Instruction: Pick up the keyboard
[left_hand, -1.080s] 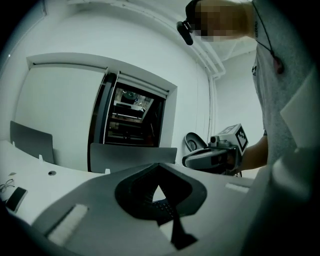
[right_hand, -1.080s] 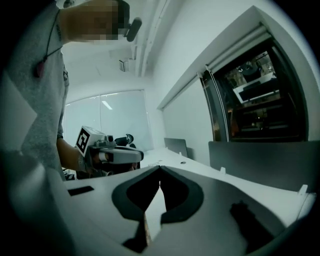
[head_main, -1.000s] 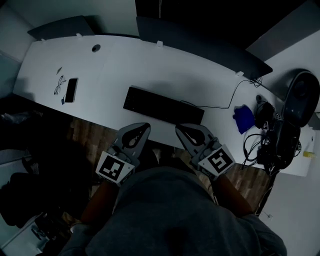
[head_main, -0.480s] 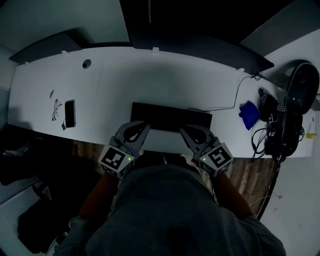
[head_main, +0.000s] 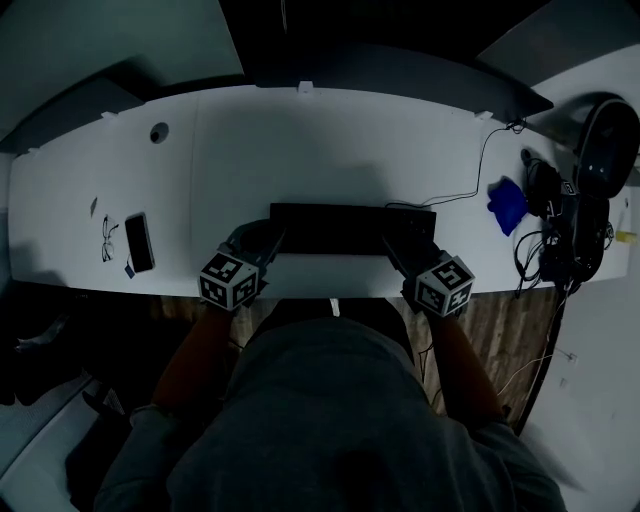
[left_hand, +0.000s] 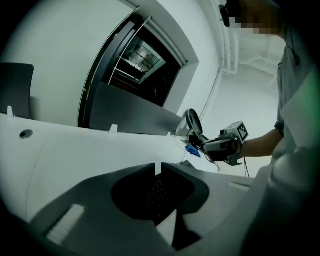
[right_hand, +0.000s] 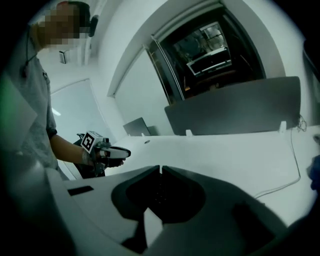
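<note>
A black keyboard (head_main: 352, 228) lies flat on the white desk (head_main: 300, 150), near its front edge. My left gripper (head_main: 266, 240) is at the keyboard's left end and my right gripper (head_main: 398, 248) at its right end, both low over the near edge. In the left gripper view the jaws (left_hand: 158, 167) stand a narrow slit apart, having just been opening, with nothing between them; dark keys (left_hand: 156, 192) show beyond them. The right gripper's (right_hand: 160, 170) tips meet, shut on nothing, with the keys (right_hand: 159, 190) beyond them.
A phone (head_main: 139, 256) and glasses (head_main: 108, 240) lie at the desk's left. A blue cloth (head_main: 509, 205), tangled cables and black gear (head_main: 560, 240) crowd the right end. The keyboard's cable (head_main: 470, 185) runs back right. A dark divider panel (head_main: 400, 70) lines the back.
Both grippers have come forward and down from in front of the desk edge to the keyboard's two ends. The left jaws have parted slightly.
</note>
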